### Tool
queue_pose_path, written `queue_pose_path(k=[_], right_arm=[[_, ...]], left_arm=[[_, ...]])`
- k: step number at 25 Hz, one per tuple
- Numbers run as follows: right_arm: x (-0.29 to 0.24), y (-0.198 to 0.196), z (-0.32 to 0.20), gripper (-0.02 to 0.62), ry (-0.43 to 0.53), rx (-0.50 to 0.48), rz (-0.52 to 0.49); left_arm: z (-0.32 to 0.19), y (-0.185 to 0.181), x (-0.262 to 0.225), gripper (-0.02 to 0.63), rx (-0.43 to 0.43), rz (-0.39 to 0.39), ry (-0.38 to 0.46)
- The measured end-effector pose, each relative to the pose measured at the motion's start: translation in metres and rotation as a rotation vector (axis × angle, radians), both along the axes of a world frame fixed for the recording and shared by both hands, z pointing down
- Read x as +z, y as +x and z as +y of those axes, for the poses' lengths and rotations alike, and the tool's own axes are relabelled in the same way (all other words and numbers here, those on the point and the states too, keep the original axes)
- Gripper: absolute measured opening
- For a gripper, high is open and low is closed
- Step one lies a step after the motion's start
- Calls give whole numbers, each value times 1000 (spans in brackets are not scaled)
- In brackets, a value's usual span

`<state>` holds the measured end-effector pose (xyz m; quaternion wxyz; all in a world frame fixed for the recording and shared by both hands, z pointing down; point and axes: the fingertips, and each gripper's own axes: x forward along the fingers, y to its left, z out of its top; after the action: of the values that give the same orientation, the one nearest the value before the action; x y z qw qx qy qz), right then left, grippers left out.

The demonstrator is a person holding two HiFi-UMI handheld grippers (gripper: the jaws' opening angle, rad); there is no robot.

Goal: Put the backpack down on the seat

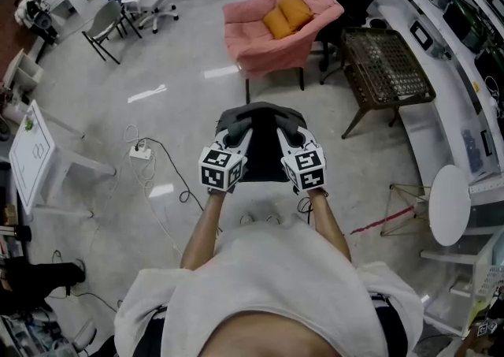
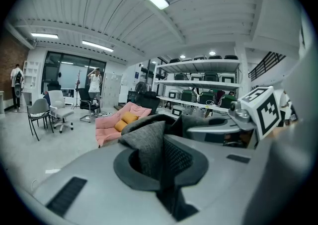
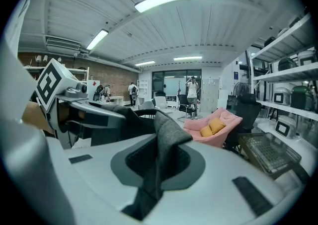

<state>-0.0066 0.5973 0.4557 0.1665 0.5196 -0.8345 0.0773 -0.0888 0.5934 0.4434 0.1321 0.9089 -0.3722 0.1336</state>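
The dark grey backpack (image 1: 262, 160) hangs in the air above the pale floor (image 1: 173, 119), on the near side of the pink armchair (image 1: 272, 48) with its yellow cushion (image 1: 285, 15), and it is not on the seat. The left gripper (image 2: 161, 164) is clenched on a fold of the backpack's grey fabric at its left side. The right gripper (image 3: 156, 167) pinches a similar fold at its right side, with both pairs of jaws almost together.
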Motion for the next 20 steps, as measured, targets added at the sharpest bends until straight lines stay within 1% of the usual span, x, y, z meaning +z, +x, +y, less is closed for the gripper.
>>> queue_pose_path(k=[4,11,20], right_arm=[[4,12,4,28,-10,-6,-10],[7,30,2,28,1,-26,-6],[11,39,-23,28,6,-32,-1]], left_arm=[[5,12,3,31,-10,-5,-7],[7,30,8,31,-34,3,-5],[-16,40,14,31,-46,13,2]])
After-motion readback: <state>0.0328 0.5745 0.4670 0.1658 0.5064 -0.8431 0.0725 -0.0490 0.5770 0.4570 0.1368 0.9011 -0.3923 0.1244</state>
